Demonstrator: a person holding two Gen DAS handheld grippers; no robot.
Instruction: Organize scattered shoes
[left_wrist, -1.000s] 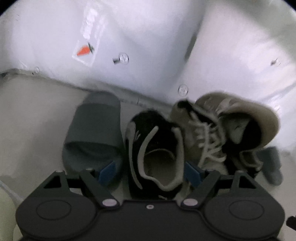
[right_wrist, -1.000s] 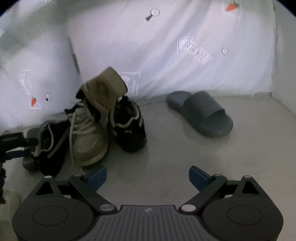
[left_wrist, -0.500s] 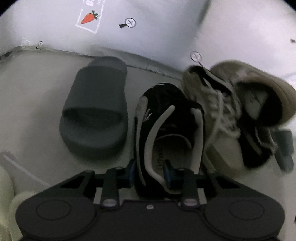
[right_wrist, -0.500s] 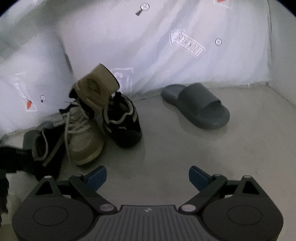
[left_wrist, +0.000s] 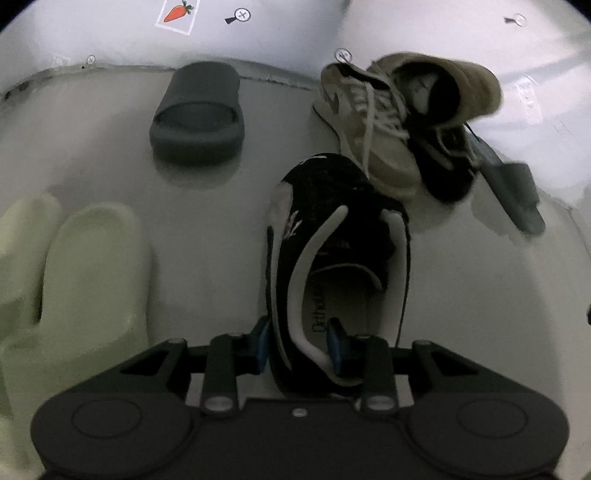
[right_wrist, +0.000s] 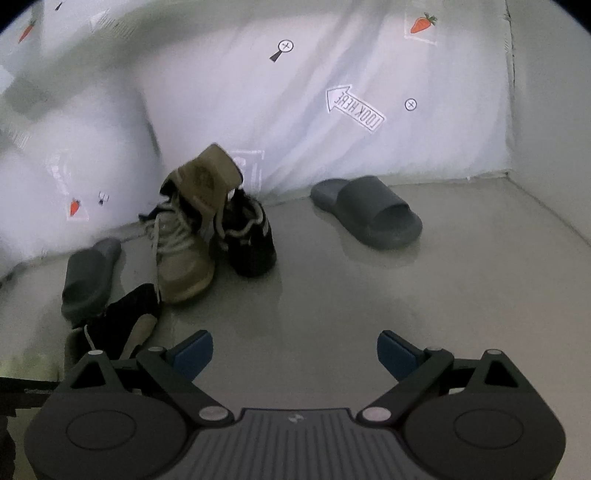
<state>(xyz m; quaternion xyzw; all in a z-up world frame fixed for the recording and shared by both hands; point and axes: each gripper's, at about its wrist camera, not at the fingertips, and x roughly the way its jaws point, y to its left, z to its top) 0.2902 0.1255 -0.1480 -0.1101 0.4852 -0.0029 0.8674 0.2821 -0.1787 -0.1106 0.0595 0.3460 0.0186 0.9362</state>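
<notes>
Two blue pads of the left hand-held gripper (left_wrist: 297, 341) pinch the black sneaker's (left_wrist: 332, 236) heel wall, near the tan sneaker (left_wrist: 373, 136); the right hand-held gripper (right_wrist: 294, 350) hangs spread, empty, facing that tan sneaker.

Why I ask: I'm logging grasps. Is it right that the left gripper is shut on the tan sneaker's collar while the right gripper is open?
Not quite: the left gripper is shut on the black sneaker, as the left wrist view shows. The right gripper is open.
</notes>
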